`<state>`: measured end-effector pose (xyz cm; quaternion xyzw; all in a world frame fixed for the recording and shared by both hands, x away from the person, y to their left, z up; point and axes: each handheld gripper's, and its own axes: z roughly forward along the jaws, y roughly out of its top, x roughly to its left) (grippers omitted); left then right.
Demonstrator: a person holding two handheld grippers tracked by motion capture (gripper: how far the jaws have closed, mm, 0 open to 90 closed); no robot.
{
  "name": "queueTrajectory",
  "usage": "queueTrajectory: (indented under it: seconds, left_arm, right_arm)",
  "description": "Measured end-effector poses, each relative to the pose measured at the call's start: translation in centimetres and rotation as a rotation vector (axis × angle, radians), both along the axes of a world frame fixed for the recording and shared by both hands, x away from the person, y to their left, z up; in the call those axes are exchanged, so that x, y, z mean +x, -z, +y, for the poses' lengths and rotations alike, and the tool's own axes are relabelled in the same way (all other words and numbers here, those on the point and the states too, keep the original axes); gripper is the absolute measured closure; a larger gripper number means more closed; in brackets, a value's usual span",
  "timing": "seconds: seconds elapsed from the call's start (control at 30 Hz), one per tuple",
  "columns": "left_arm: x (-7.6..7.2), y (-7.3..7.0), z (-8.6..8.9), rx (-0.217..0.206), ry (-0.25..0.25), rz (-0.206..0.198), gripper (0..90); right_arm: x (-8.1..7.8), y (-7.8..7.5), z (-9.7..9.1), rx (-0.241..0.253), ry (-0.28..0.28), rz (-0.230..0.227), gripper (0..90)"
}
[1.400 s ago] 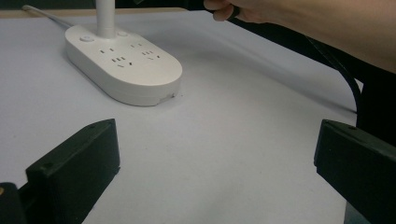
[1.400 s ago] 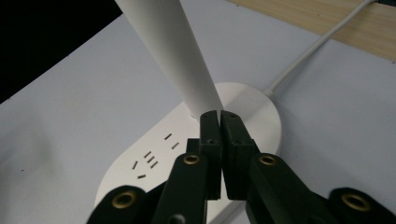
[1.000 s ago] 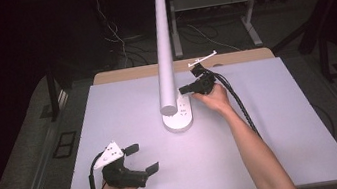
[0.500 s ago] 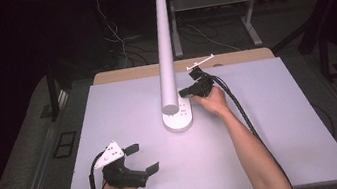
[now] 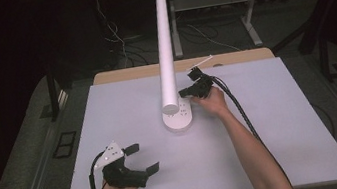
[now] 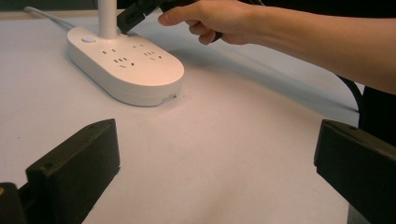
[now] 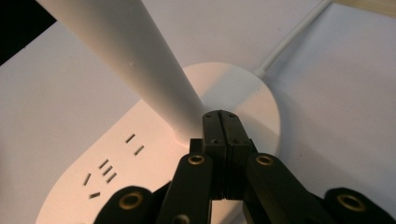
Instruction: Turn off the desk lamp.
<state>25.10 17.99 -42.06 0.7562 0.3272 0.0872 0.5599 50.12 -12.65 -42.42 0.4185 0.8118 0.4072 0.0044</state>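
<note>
Table [image 5: 282, 123]: pale, matte top, wooden strip along the far edge.

Lamp [image 5: 165, 49]: long white tube rising from a white oval base [image 5: 178, 119], standing near the table's middle, slightly toward the far side. Base top carries socket slots. Thin white cord [image 7: 294, 35] leaves the base's far end.

Right gripper [image 5: 187, 92]: jaws pressed flat together with nothing between them, tips at the foot of the tube on the base top. Right hand [image 5: 214, 100] behind it, black cable trailing back along the forearm.

Left gripper [image 5: 141, 158]: near the front left edge, jaws wide apart, empty, well apart from the lamp.

Left gripper view adds a small round button [image 6: 87, 39] on the base beside the tube. Right gripper view adds the closed jaw seam and the tube's joint with the base.
</note>
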Motion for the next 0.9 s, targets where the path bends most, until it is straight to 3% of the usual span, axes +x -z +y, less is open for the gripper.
queueTrajectory:
  seconds: [0.9]
  left_arm:
    - [-0.03,0.01,-0.15,0.006,0.006,-0.001,0.0]
  right_arm:
    - [-0.24,-0.07,0.33,-0.022,0.014,-0.022,90.0]
